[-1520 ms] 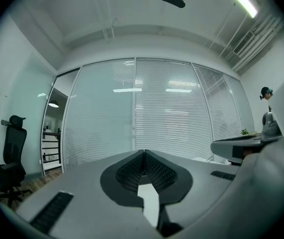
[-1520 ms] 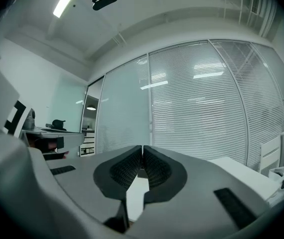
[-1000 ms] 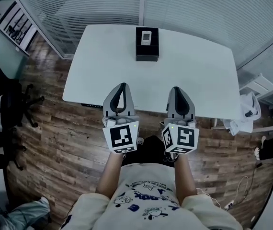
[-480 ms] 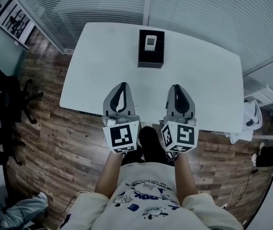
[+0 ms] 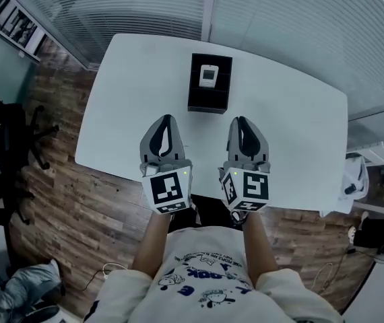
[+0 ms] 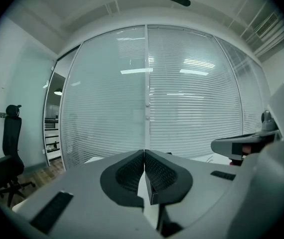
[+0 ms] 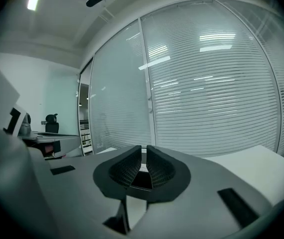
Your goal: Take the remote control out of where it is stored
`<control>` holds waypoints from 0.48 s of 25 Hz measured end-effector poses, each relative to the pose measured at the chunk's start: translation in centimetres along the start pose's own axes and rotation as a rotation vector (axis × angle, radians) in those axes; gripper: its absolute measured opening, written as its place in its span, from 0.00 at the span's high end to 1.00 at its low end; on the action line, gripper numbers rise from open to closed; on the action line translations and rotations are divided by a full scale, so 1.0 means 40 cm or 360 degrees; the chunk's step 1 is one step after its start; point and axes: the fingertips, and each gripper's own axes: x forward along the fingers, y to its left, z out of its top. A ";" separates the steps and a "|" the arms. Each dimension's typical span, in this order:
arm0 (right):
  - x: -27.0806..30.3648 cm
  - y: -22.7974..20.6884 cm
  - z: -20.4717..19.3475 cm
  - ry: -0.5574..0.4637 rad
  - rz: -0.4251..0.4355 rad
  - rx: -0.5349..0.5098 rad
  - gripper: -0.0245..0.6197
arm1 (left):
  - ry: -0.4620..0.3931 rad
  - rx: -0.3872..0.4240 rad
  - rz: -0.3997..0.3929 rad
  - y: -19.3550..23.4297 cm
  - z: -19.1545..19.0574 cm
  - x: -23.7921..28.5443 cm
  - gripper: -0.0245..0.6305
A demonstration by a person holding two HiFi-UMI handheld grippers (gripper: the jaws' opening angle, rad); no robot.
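A white remote control (image 5: 208,76) stands upright in a black open-topped box (image 5: 209,94) at the far middle of the white table (image 5: 124,106). My left gripper (image 5: 165,120) hovers over the table's near part, just short of the box and a little to its left, jaws shut and empty (image 6: 144,152). My right gripper (image 5: 240,121) hovers level with it, to the right of the box's near end. Its jaws (image 7: 143,148) stand together with nothing between them. Neither gripper touches the box or the remote.
A glass wall with blinds (image 5: 145,5) runs behind the table. A black office chair (image 5: 7,136) stands on the wooden floor at the left, also in the left gripper view (image 6: 5,161). A white rack with cloth (image 5: 354,177) stands off the table's right end.
The table and the box have come nearer in the head view. Both grippers now reach further over the table, closer to the box. Their jaws stayed together.
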 end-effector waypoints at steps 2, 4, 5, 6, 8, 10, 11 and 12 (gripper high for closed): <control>0.039 -0.019 -0.008 0.0026 0.0016 0.0011 0.91 | 0.0023 -0.0005 0.0016 -0.005 -0.006 0.038 0.94; 0.077 -0.035 -0.017 0.0051 0.0042 0.0023 0.91 | 0.0043 -0.0006 0.0032 -0.012 -0.011 0.074 0.94; 0.095 -0.042 -0.022 0.0065 0.0059 0.0028 0.91 | 0.0054 -0.0001 0.0041 -0.016 -0.013 0.091 0.94; 0.112 -0.048 -0.027 0.0080 0.0075 0.0033 0.91 | 0.0065 0.0007 0.0049 -0.020 -0.016 0.106 0.94; 0.142 -0.056 -0.040 0.0111 0.0107 0.0040 0.91 | 0.0089 0.0019 0.0062 -0.024 -0.025 0.132 0.94; 0.169 -0.059 -0.054 0.0139 0.0132 0.0044 0.91 | 0.0106 0.0009 0.0066 -0.025 -0.034 0.154 0.94; 0.183 -0.061 -0.060 0.0151 0.0141 0.0047 0.91 | 0.0113 0.0001 0.0065 -0.026 -0.038 0.165 0.94; 0.195 -0.061 -0.065 0.0160 0.0149 0.0052 0.91 | 0.0119 -0.0004 0.0060 -0.027 -0.041 0.174 0.94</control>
